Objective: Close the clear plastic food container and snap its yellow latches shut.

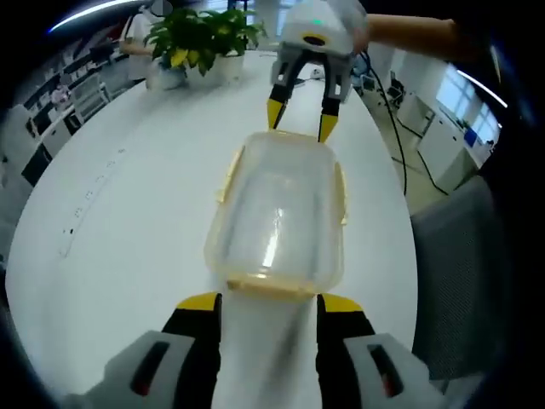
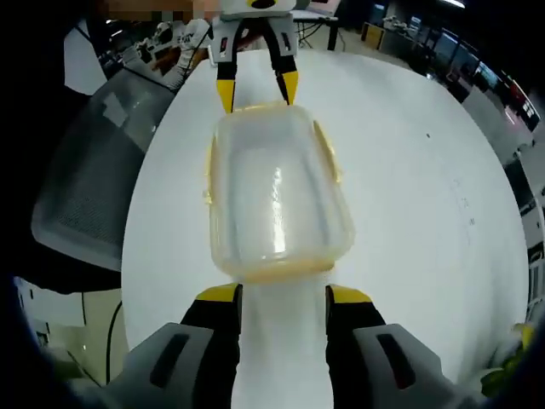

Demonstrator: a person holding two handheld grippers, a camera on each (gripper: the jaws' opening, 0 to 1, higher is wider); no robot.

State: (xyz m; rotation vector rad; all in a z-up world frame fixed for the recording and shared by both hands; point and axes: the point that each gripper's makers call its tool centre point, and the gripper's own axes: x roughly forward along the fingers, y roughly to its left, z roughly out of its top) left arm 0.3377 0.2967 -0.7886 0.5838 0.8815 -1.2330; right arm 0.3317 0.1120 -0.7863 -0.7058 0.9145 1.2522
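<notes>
The clear plastic container (image 1: pixel 277 213) lies on the white table (image 1: pixel 128 213) with its lid resting on top. Yellow latches (image 1: pixel 228 175) stick out along its long sides, and another latch (image 1: pixel 341 192) shows on the opposite side. My left gripper (image 1: pixel 271 303) is open, its yellow tips just short of the near end of the box. At the far end my right gripper (image 1: pixel 301 121) is open too, tips at the rim. In the right gripper view the container (image 2: pixel 277 200) lies between my right gripper (image 2: pixel 283 295) and the left gripper (image 2: pixel 257 90). A side latch (image 2: pixel 328 153) flares outward.
A potted plant (image 1: pixel 204 38) stands at the table's far edge. A grey mesh chair (image 2: pixel 94 187) sits beside the table, also seen as a grey chair (image 1: pixel 460 256). A person's arm (image 1: pixel 417 34) reaches in behind the right gripper. Office desks lie beyond.
</notes>
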